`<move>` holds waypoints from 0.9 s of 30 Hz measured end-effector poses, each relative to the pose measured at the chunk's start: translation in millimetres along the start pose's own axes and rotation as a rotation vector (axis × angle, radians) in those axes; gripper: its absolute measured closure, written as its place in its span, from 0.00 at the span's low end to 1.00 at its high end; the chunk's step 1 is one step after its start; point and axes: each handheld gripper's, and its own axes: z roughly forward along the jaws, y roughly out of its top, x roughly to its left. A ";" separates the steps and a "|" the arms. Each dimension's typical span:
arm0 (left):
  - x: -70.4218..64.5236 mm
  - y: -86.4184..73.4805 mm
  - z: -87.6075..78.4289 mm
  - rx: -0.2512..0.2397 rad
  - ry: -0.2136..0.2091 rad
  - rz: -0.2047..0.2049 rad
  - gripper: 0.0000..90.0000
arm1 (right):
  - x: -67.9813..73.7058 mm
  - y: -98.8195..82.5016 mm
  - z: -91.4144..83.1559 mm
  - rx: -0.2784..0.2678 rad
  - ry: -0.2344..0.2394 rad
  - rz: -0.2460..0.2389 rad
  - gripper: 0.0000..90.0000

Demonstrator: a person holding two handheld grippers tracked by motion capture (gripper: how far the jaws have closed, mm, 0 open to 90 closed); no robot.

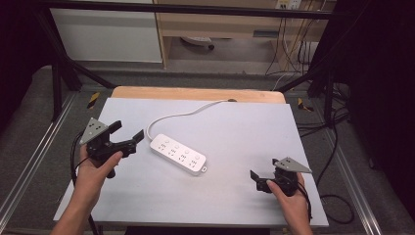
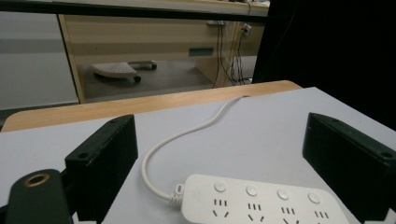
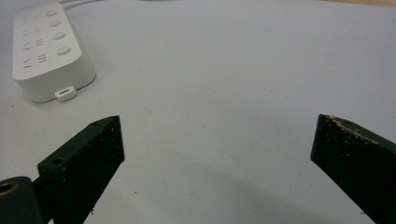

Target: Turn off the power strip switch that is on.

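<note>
Right now I have the white power strip (image 1: 177, 154) lying flat near the middle of the grey table mat (image 1: 235, 196), set at a slant, its four socket rows and round buttons facing up. Its white cord (image 1: 181, 115) loops off the far-left end and runs toward the wooden back edge of the table (image 1: 195, 93). My left gripper (image 1: 128, 135) hovers just beside the strip's cord end, jaws spread wide and empty; in the left gripper view the strip (image 2: 261, 200) sits low between them, not touching either. My right gripper (image 1: 259, 179) is near the mat's front right, well apart from the strip, jaws likewise released and holding nothing. In the right gripper view the strip's near end (image 3: 49, 60) lies off to the upper left.
</note>
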 end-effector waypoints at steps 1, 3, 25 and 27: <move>0.4 0.3 1.0 0.004 0.001 -0.003 0.12 | 1.2 0.1 0.4 0.000 0.002 -0.001 0.03; 1.1 0.5 3.5 0.019 -0.001 -0.009 0.12 | 4.1 -0.1 0.3 0.007 0.006 -0.017 0.03; -19.8 -6.8 56.7 0.151 -0.058 0.079 0.07 | 4.1 -0.9 0.3 0.002 0.025 -0.014 0.04; -22.2 -7.2 60.3 0.151 -0.063 0.100 0.08 | 4.1 -0.8 0.3 0.003 0.025 -0.016 0.04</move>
